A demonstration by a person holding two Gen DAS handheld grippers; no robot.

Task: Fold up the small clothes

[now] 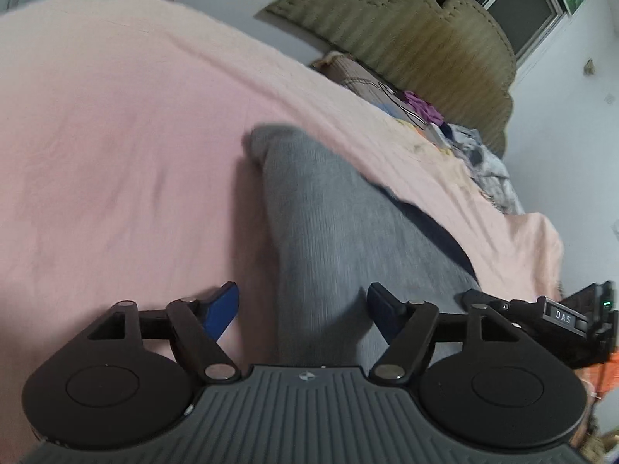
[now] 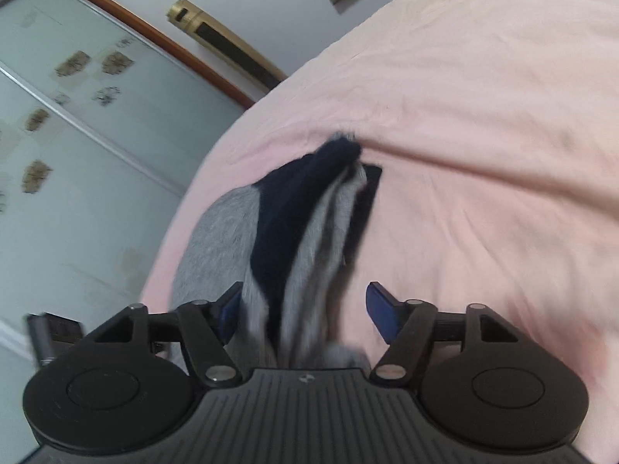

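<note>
Both my grippers open over the grey garment on the bed.

My left gripper (image 1: 303, 309) has its jaws spread, grey garment (image 1: 332, 232) running between them, pads not pressing it. My right gripper (image 2: 303, 309) is spread too; the bunched grey-and-navy folds lie between the fingers, brushing the left pad (image 2: 231, 311), clear of the other. Garment lies on the pink bedsheet (image 1: 116, 154), padded headboard (image 1: 406, 34) beyond.

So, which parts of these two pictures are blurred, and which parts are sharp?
Left wrist view: the grey garment and pink bedsheet are smeared by motion blur, while the left gripper stays sharp. Right wrist view: the same garment is streaked, the right gripper crisp; both bend straight lines at the edges.
</note>
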